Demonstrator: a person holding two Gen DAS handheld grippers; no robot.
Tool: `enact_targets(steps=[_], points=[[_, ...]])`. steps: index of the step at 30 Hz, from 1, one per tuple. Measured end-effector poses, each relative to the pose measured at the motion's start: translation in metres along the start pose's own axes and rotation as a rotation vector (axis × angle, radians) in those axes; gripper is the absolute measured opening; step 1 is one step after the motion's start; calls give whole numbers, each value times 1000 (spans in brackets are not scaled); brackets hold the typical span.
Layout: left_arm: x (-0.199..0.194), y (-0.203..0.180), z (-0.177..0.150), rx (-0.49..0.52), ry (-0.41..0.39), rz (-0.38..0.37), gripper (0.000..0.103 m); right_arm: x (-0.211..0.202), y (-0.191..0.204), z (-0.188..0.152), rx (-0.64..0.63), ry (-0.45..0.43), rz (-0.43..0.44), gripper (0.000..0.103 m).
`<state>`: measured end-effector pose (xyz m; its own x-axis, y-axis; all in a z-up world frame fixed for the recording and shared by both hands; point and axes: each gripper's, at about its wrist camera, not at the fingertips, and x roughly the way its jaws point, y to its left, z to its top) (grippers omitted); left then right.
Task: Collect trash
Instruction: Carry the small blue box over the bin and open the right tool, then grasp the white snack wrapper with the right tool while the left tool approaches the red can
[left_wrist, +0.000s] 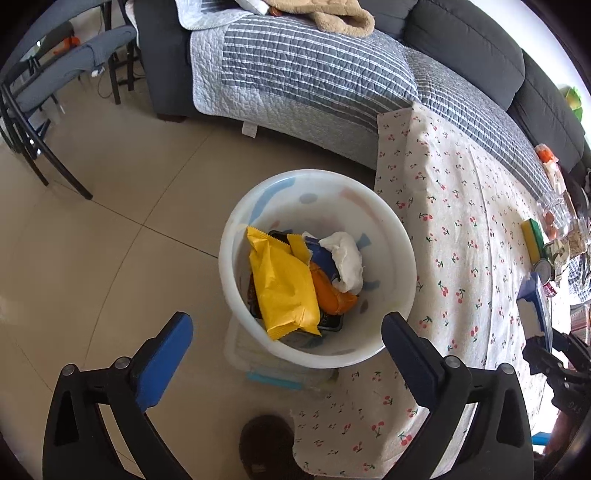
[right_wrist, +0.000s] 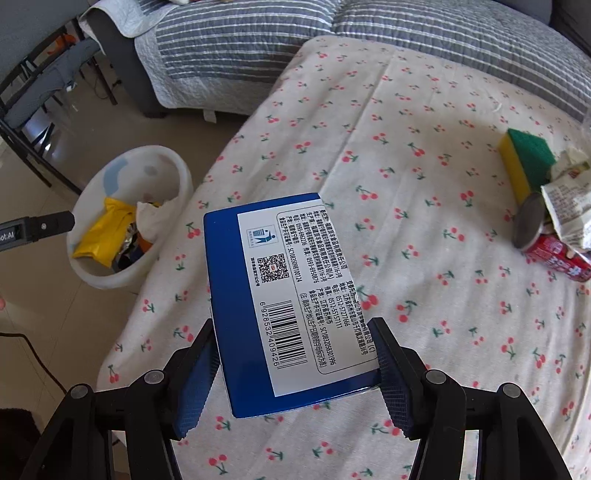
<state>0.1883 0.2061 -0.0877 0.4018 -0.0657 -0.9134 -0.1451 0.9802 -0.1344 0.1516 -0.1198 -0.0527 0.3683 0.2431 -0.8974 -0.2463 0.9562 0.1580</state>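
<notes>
**Blue box pinched over the desk, bin waiting at the corner**

Blue pads of the right claw (right_wrist: 295, 373) pinch a blue box (right_wrist: 280, 295) by its two long edges, barcode label facing the camera, the box held clear above the cherry-print cloth of the desk (right_wrist: 424, 184). At about 2 o'clock from the box, near the desk's far right side, a yellow-and-green sponge (right_wrist: 524, 158) lies just beside a red can (right_wrist: 554, 254) on its side, with a crumpled paper wrapper (right_wrist: 569, 203) resting over the can. At 10 o'clock, off the desk's corner, stands the white bin (right_wrist: 170, 162).

The left claw (left_wrist: 288, 354) is spread wide with nothing between its pads, pointing down over that bin (left_wrist: 391, 229). Inside lie a yellow packet (left_wrist: 284, 288), an orange wrapper (left_wrist: 332, 295) touching its right edge, and a wad of white tissue (left_wrist: 347, 262) at about 1 o'clock from the packet. The bin stands on the tiled floor (left_wrist: 110, 258), its right rim against the hanging cloth. A sofa with a striped grey quilt (left_wrist: 314, 70) runs across 12 o'clock, beyond bin and desk.
</notes>
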Motion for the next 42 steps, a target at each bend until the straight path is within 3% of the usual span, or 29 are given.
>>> enact_targets(steps=[12, 21, 25, 27, 33, 42], points=[[-18, 40, -20, 24, -56, 93, 103, 54, 87, 43, -84, -47, 135, 68], [-15, 62, -20, -10, -40, 98, 103, 92, 131, 57, -82, -71, 215, 68], [-11, 63, -20, -8, -29, 101, 103, 101, 135, 60, -73, -94, 240, 71], [-9, 65, -18, -17, -25, 101, 103, 103, 134, 61, -59, -105, 260, 103], [-11, 67, -17, -45, -26, 90, 103, 95, 123, 62, -39, -129, 274, 103], [-10, 45, -14, -25, -12, 59, 103, 64, 93, 51, -44, -167, 159, 103]])
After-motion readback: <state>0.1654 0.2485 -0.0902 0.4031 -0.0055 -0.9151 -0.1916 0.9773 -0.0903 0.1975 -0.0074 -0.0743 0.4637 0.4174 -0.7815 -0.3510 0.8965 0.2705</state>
